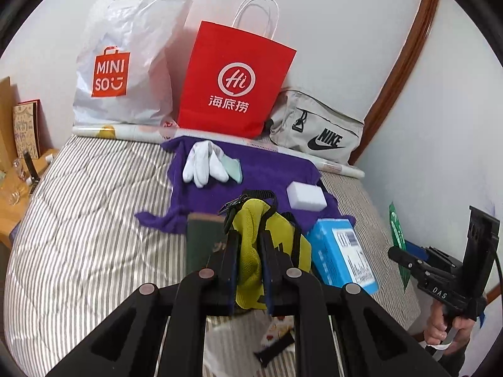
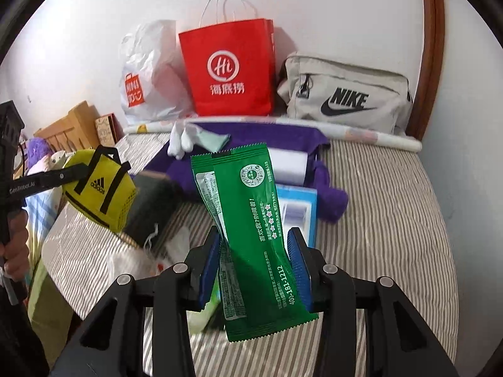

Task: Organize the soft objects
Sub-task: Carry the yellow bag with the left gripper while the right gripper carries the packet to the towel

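Striped bedspread (image 1: 78, 207) is filling the lower half of both views, with a white wall behind. Three bags are lining the wall at the top of the frames: a white Miniso plastic bag (image 1: 125, 62), a red Haidilao paper bag (image 1: 235, 78) and a grey Nike pouch (image 1: 317, 128).

A purple cloth (image 1: 251, 172) is lying spread at centre frame. On it, white gloves (image 1: 204, 163) are resting beside a pale green cloth (image 1: 232, 169), and a white sponge block (image 1: 306, 196) is sitting further right. A blue box (image 1: 342, 254) is lying at the cloth's lower right edge. A dark green pouch (image 2: 151, 207) is lying left of centre in the right view.

My left gripper (image 1: 248, 251) is clamping narrow on a yellow Adidas mini bag (image 1: 267, 245), lifted off the bed. My right gripper (image 2: 256, 251) is holding a green sachet (image 2: 251, 220) upright between the blue pads (image 2: 297, 260), jaws partway in, pressing its sides.

Judging progress: two items are in hand, none visibly stowed in the bags, though I cannot see inside them. Gloves, cloths, sponge and pouch are looking unsorted. I am reading this as an early-to-middle stage, most of the sorting remaining.
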Available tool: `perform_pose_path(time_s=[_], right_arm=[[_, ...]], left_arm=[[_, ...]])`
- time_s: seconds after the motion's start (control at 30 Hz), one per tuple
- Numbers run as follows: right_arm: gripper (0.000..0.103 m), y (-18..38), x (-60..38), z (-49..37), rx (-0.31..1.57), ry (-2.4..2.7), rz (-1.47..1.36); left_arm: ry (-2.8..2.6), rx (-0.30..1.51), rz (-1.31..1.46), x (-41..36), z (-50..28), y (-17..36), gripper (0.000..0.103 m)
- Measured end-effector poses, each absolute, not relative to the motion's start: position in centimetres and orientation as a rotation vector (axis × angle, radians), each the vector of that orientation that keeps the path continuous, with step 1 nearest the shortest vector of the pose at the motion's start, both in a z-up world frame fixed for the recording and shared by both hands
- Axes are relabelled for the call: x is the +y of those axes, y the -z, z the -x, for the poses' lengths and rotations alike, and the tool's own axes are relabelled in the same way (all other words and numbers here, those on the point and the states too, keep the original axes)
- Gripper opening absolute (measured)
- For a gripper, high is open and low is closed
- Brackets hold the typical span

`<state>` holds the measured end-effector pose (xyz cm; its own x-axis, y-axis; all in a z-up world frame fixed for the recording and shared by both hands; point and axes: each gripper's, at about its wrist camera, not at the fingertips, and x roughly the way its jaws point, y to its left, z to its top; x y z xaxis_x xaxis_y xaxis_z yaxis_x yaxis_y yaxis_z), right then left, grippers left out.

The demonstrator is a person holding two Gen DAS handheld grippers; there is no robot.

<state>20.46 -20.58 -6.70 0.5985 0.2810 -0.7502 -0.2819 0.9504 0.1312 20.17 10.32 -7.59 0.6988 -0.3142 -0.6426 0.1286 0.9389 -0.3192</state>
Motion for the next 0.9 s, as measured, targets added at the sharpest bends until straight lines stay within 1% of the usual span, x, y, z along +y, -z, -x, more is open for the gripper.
perform_pose_path(time_s=[0.47, 0.9], right_arm=[[0.040, 6.3, -20.3, -28.9, 0.857, -0.297, 0.006], [0.040, 10.2, -19.4, -37.1, 0.962, -0.278, 0.009]], left_arm=[[0.249, 0.797, 0.303, 11.0, -27.7, 8.3, 0.013], [0.251, 0.853, 0.320, 11.3, -34.1, 11.1, 0.013]])
